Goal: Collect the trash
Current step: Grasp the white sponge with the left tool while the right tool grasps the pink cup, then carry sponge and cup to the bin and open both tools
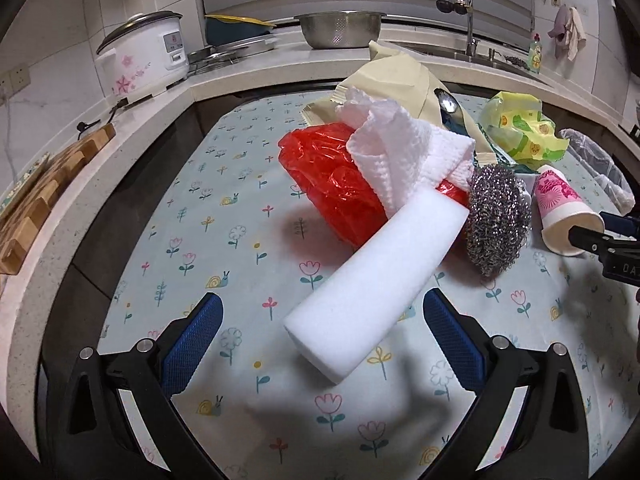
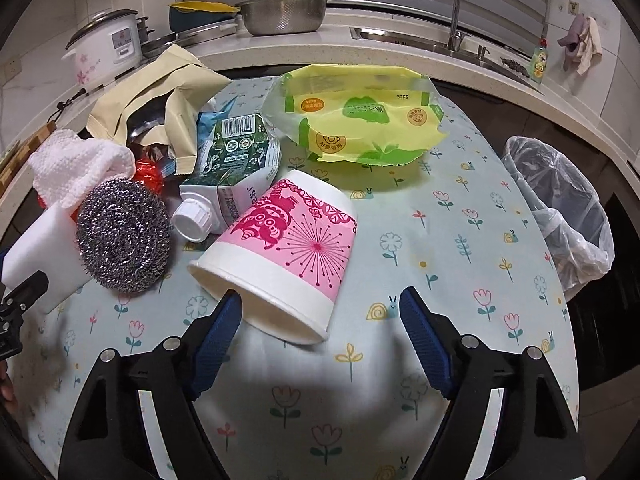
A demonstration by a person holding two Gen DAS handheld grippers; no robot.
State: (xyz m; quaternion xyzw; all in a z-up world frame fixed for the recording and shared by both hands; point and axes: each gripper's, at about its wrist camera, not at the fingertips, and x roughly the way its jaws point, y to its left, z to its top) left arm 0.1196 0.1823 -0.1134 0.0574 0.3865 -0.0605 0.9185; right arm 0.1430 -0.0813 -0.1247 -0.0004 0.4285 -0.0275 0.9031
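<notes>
kitchen, desk (image 2: 400, 216) under flowered cloth, heaped with litter. lined bin (image 2: 560, 216) at the desk's right edge. yellow wrapper (image 2: 360, 120), beige bag (image 2: 160, 92), carton (image 2: 236, 160), red bag (image 1: 332, 184). white foam block (image 1: 380, 280), long axis running toward the left tongs (image 1: 322, 334), which are spread wide and empty. paper cup (image 2: 288, 248) on its side, mouth facing the right tongs (image 2: 320, 320), wide and empty, one finger at its rim; right hand nearer. steel scourer (image 2: 120, 236) beside the cup.
</notes>
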